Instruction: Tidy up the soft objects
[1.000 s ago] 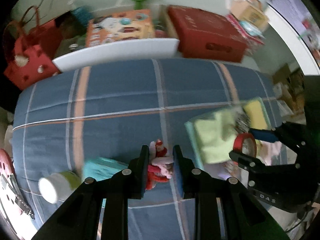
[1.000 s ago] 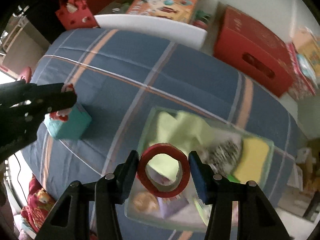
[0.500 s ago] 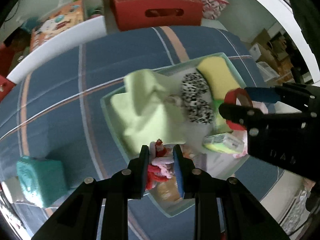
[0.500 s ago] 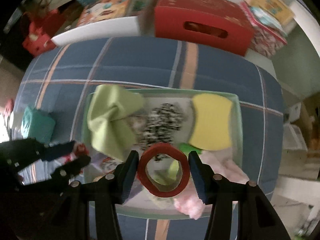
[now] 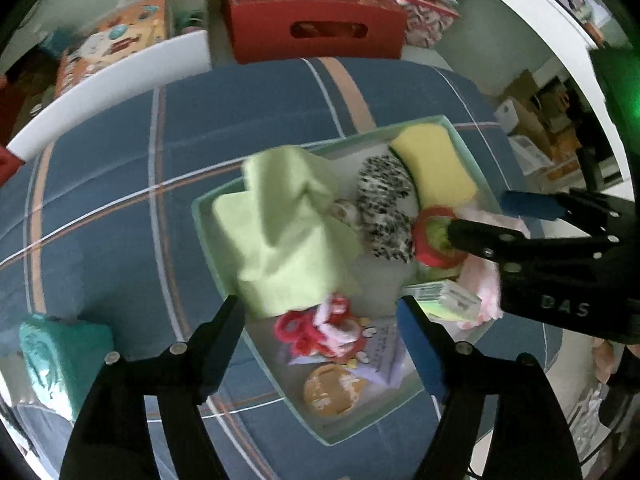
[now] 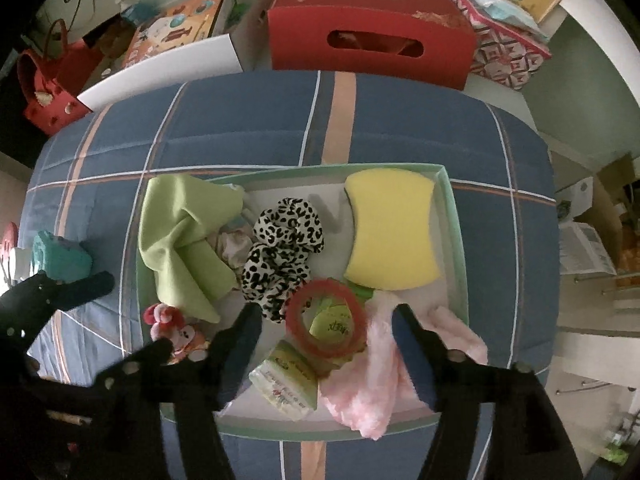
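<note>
A pale green tray [image 6: 452, 220] lies on the blue plaid bed. My left gripper [image 5: 320, 320] hangs over its near left corner with its jaws opening. The red and pink plush toy [image 5: 320, 332] lies in the tray between them, untouched. My right gripper [image 6: 326, 320] is also opening, and the red ring [image 6: 292, 320] rests loose on the tray's contents between its fingers. In the left wrist view the right gripper [image 5: 476, 216] reaches in from the right above the red ring [image 5: 436, 256]. The right wrist view has the left gripper [image 6: 138, 312] beside the plush toy [image 6: 168, 320].
The tray holds a green cloth [image 6: 180, 240], a leopard scrunchie [image 6: 284, 248], a yellow sponge [image 6: 390, 232], a pink fluffy cloth [image 6: 372, 384] and a tissue pack [image 6: 288, 380]. A teal cube [image 5: 60, 356] sits on the bed left of the tray. A red box [image 6: 372, 36] stands beyond the bed.
Both grippers came over the tray, then opened. The left one let go of the plush toy and the right one let go of the red ring; both things now lie in the tray.
</note>
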Motion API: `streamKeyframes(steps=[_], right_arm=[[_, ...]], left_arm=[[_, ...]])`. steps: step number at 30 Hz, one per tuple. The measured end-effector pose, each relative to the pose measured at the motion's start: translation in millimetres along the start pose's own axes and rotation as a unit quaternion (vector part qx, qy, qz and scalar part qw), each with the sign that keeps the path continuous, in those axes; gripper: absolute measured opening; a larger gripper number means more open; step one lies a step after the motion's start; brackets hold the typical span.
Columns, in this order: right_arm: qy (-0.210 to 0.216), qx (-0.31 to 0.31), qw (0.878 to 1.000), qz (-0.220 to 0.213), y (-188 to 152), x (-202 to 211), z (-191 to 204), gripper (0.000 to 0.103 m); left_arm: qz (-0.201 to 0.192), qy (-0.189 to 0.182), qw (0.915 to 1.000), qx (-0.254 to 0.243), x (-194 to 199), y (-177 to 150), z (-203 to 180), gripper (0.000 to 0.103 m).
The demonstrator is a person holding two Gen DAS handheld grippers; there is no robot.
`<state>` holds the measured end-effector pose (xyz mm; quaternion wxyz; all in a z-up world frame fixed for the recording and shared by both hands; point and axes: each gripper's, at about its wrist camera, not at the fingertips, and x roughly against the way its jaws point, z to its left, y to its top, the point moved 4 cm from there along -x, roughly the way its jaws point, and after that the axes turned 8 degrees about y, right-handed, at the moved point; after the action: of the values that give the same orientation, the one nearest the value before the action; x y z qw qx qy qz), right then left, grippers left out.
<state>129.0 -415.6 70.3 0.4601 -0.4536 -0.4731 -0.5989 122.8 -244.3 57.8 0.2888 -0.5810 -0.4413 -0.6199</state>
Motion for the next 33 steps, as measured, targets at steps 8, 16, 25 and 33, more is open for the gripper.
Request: streamKeyframes(steps=[8,16,25,33], right_arm=[[0.005,0.008,1.0,-0.021,-17,20,19,0.081],[0.011,0.025,0.998,-0.06,-43,24,46,0.103],[0.013,0.054,0.993,-0.1,-75,26,89,0.103],[0.022,0.074,0.991,-0.111,-101,15,118,0.103]], left_arm=[[-0.009,0.007,0.9989,0.045,16,-24,41,0.084],[-0.04,0.03,0.9953,0.083,24,-64,84,0.097],[-0.087,0.06,0.9886,0.107,36,-115,114,0.098],[-0.12,0.072,0.9822,0.125,46,-152,128,0.098]])
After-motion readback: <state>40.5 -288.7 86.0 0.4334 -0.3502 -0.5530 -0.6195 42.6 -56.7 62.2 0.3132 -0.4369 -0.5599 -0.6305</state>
